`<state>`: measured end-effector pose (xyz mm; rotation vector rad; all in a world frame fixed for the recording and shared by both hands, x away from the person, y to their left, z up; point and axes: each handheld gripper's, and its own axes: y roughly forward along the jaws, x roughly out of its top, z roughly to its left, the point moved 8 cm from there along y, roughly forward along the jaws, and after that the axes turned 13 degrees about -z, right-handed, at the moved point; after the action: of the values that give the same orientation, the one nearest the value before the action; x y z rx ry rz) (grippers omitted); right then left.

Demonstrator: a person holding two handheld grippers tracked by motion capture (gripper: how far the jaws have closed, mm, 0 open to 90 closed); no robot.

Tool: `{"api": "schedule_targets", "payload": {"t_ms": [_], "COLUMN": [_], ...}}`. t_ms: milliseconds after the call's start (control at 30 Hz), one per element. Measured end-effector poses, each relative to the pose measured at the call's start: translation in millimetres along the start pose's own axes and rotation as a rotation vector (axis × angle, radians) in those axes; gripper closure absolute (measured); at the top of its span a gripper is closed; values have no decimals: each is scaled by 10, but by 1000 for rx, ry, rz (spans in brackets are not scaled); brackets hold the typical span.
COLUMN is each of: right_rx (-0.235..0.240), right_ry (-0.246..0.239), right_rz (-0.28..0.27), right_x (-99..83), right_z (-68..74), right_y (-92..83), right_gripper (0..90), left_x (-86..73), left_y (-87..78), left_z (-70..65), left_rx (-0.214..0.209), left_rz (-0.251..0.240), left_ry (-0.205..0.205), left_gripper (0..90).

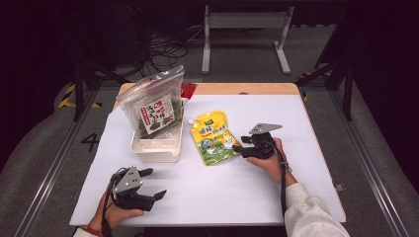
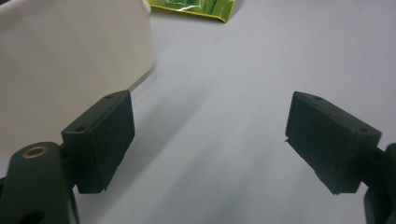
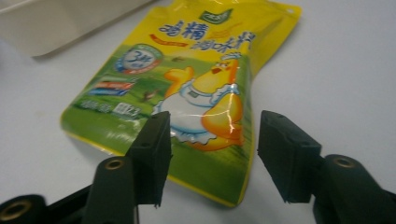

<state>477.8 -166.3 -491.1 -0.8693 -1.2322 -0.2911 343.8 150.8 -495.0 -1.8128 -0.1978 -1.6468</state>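
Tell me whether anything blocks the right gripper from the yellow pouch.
Nothing visible does. The right gripper has open jaws right at the yellow pouch, which lies flat on the table; the white bin sits off to the pouch's side.

Yellow pouch (image 3: 187,88): "鸡精", "3"; floor (image 1: 74,148): "4"

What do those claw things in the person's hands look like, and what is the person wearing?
Both claws, left and right, are black with two blocky jaws, a grey three-cornered plate on top and a trailing black cable. The right arm wears a pale sleeve; the left wrist has a red band.
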Motion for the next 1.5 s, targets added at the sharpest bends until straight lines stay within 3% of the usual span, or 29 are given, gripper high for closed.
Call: {"api": "schedule_targets", "payload": {"t_ms": [100,200,267,367,467,533,600,667,767,800,833,900,1033,1133,1233,1367,1500], "right_rx": [12,64,69,64,65,87,114,138,120,109,108,98,85,78,104,104,127], "right_ry": [46,113,84,48,41,33,48,69,72,87,108,91,151,142,174,102,66], "right_rz": [38,52,85,115,135,148,163,166,137,119,132,141,131,138,145,139,126], "right_x": [-69,-87,-111,-109,-96,-94,-98,-94,-53,-21,-19,-3,46,62,74,130,131], "right_z": [-36,-4,20,28,65,81,76,63,39,34,48,58,47,68,102,157,236], "right_y": [111,156,181,186,190,173,147,144,160,197,251,327,459,488,494,468,385], "right_gripper": [322,335,332,418,481,552,576,535,456,391,340,283,252,282,471,665,733], "left_x": [-14,-21,-29,-20,-4,-19,-38,-50,-34,-26,-25,-29,-17,-18,-13,-7,13], "left_y": [33,51,65,79,108,137,167,193,203,206,210,221,223,228,247,278,312], "left_z": [-40,-59,-63,-86,-103,-141,-168,-183,-178,-171,-168,-183,-221,-218,-208,-204,-218], "left_rx": [-13,-21,-26,-35,-52,-91,-105,-113,-119,-124,-126,-139,-157,-159,-163,-164,-182], "left_rz": [19,23,30,37,31,45,64,76,68,64,65,69,66,67,70,71,63], "left_ry": [20,24,22,43,17,0,21,29,23,18,16,22,29,28,22,6,-10], "left_gripper": [162,158,158,165,170,173,170,169,169,169,169,167,159,159,159,159,160]}}
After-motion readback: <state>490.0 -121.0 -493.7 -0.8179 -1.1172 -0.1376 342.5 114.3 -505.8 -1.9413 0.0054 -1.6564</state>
